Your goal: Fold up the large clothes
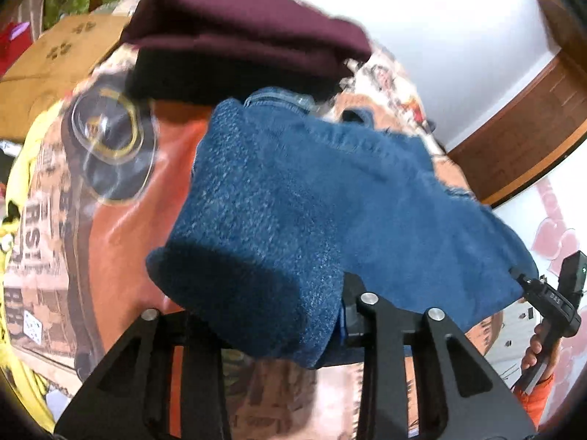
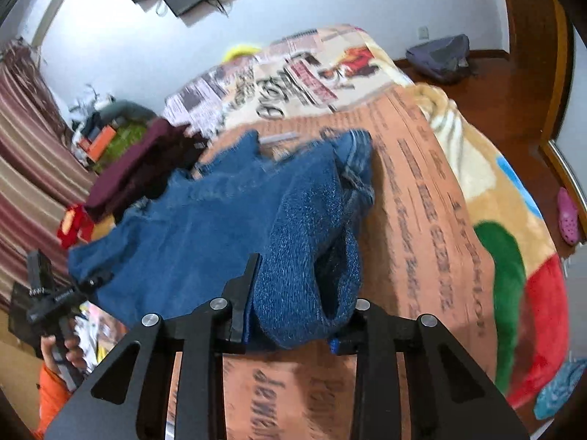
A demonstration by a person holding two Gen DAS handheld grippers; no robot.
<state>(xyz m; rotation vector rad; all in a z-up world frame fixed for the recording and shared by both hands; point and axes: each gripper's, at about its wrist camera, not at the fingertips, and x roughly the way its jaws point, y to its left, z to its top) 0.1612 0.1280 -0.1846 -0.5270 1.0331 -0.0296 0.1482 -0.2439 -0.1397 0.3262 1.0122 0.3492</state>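
Nearest the lens in both wrist views: a thick roll of blue denim bunched between black jaws. The left gripper (image 1: 315, 315) is clamped narrow on one end of the jeans (image 1: 330, 198); the right gripper (image 2: 293, 315) is pinched on the other end, cloth bulging over its fingers (image 2: 244, 286)

Jeans hang between the two grippers, near edge raised off the patterned bedspread (image 2: 433, 220), far part (waistband side, as far as I can tell) resting on it. Each view shows the other gripper out at the garment's far corner, a person's hand on its handle

Judged progress: mid-fold. The jeans look doubled at least once, but the held edge is not yet laid down, so this fold is unfinished. Whether further folds are needed, cannot tell

Already done, by the look of it: a maroon folded garment (image 1: 238, 33) lying on something dark at the bed's far side

Blur over a round transparent shape in the left view; unidentified
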